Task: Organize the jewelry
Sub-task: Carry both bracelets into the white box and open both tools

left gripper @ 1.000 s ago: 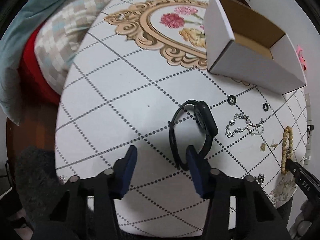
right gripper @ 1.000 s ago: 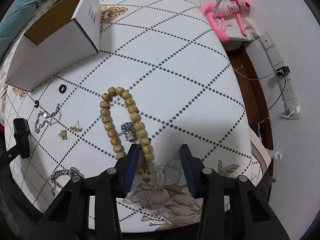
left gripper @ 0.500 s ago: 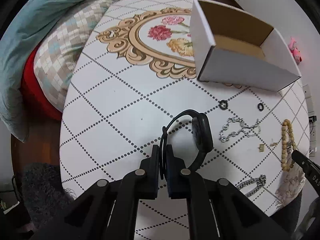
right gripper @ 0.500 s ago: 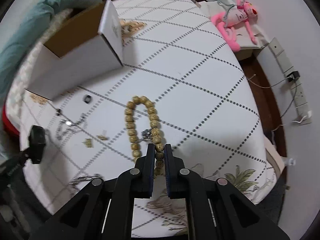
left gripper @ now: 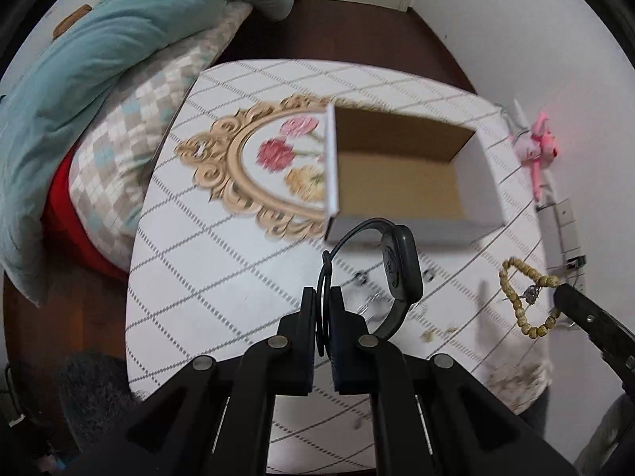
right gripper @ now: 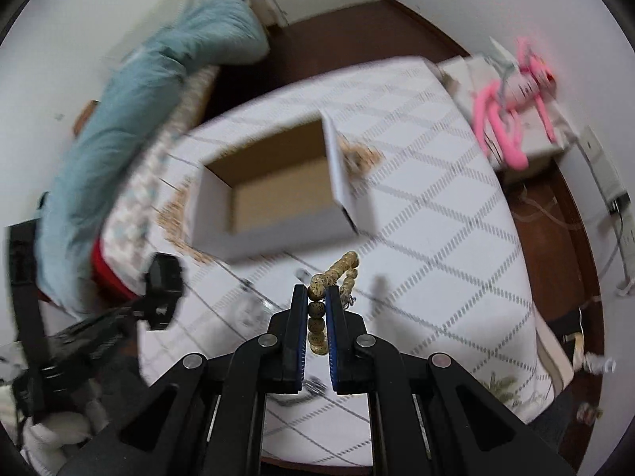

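My left gripper [left gripper: 323, 297] is shut on the strap of a black wristwatch [left gripper: 401, 267], which hangs lifted above the table. My right gripper [right gripper: 316, 303] is shut on a wooden bead bracelet [right gripper: 341, 267], also raised off the cloth; the same bracelet [left gripper: 516, 301] shows at the right of the left wrist view. An open white cardboard box [left gripper: 401, 174] with a brown inside sits further back on the table, seen too in the right wrist view as the box [right gripper: 278, 194]. Small rings [left gripper: 428, 275] and a blurred chain [left gripper: 369, 301] lie on the cloth below the watch.
A white tablecloth [left gripper: 222, 261] with dotted diamonds and a gold floral frame print covers the table. A teal duvet [left gripper: 79, 67] and checked pillow [left gripper: 131, 150] lie beyond its left edge. A pink plush toy [right gripper: 512, 91] rests on a side stand at the right.
Both grippers closed, the left on the watch strap and the right on the bead bracelet, then rose with them off the table toward the box.
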